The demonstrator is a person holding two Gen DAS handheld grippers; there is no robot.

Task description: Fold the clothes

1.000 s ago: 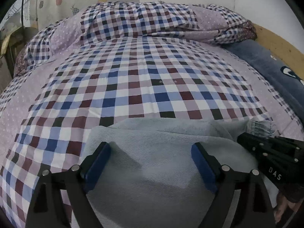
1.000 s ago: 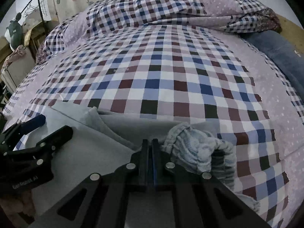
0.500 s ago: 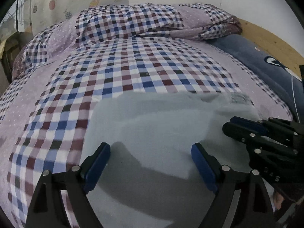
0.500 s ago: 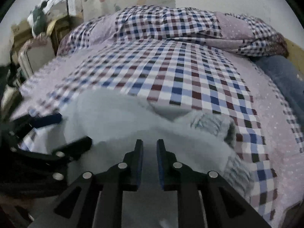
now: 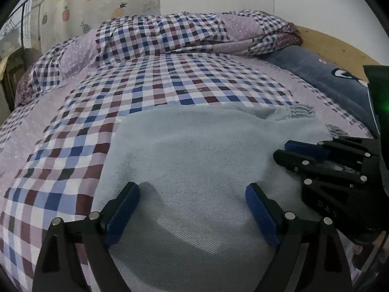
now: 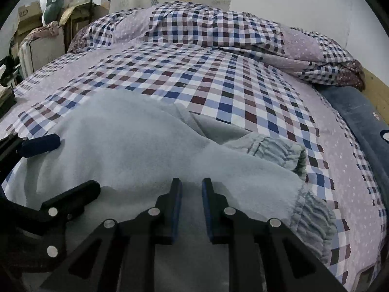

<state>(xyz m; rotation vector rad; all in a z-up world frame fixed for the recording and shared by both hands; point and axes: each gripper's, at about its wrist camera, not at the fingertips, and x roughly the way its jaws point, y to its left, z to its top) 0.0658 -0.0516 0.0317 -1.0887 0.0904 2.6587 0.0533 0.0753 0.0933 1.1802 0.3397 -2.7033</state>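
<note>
I see the pale grey-blue garment (image 5: 194, 160) spread on the bed, directly under and ahead of both sets of fingers. In my left wrist view its smooth twill surface fills the space between the fingers and runs well forward of them; its left edge lies just outside the left finger. In my right wrist view the garment (image 6: 136, 146) bunches forward and to the right of the fingers, where a ribbed cuff (image 6: 279, 148) rests on top of the fabric, and a second ribbed cuff (image 6: 313, 219) sits just right of the right finger.

My left gripper (image 5: 192, 209) has its blue-padded fingers (image 5: 122, 209) wide apart, with nothing between them but the cloth lying flat below. My right gripper (image 6: 192, 206) has its fingers (image 6: 176, 209) parted by a narrow gap; no fabric is pinched in that gap. Each gripper shows at the side edge of the other's view, close by over the garment.

Beyond the garment lies the checked bedsheet (image 5: 170, 92), then a rumpled checked quilt (image 5: 182, 34) far ahead of the fingers. A dark blue pillow (image 5: 323, 75) lies ahead to the right, beside a wooden headboard (image 5: 340, 46).
</note>
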